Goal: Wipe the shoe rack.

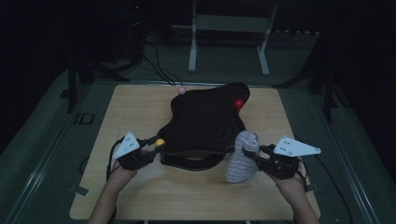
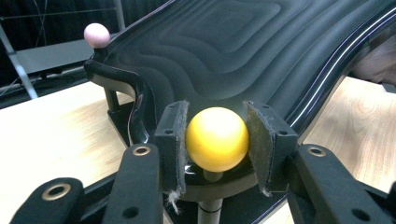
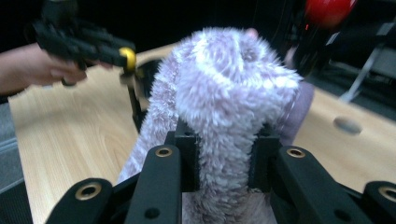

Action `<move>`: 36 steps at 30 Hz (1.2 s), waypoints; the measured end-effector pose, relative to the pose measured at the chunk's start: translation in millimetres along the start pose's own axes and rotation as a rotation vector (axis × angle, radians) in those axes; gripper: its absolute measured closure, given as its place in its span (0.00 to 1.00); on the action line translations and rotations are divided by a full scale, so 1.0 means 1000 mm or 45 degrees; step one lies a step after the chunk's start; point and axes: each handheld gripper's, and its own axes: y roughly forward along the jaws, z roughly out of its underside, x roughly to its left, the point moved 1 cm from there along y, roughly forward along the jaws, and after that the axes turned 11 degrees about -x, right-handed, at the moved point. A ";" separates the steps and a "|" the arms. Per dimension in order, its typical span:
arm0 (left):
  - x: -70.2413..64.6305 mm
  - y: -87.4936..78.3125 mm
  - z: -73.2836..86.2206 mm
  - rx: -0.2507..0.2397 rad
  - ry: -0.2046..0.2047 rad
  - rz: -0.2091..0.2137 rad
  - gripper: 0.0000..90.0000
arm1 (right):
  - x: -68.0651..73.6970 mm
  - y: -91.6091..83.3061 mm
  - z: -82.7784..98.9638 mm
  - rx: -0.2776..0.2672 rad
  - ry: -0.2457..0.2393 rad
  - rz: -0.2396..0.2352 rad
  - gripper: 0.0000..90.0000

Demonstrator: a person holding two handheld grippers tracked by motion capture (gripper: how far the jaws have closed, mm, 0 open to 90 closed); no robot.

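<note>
A wooden table (image 1: 140,196) carries a black ridged tray's stand (image 1: 191,162), apparently centred.

Sock (image 1: 240,156) right of tray (image 1: 205,121), seemingly touching

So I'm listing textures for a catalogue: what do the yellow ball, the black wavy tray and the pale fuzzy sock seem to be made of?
Yellow ball: smooth, softly glossy, probably plastic or painted wood; it shines evenly.
Black wavy tray: likely moulded plastic, semi-gloss, with stepped ridges catching light.
Pale fuzzy sock: plush fleecy knit, matte, with loose fibres standing out at its edges.
</note>
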 end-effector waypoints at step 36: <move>-0.004 0.002 0.000 0.003 -0.001 0.011 0.66 | 0.028 -0.012 -0.037 -0.084 0.003 -0.174 0.79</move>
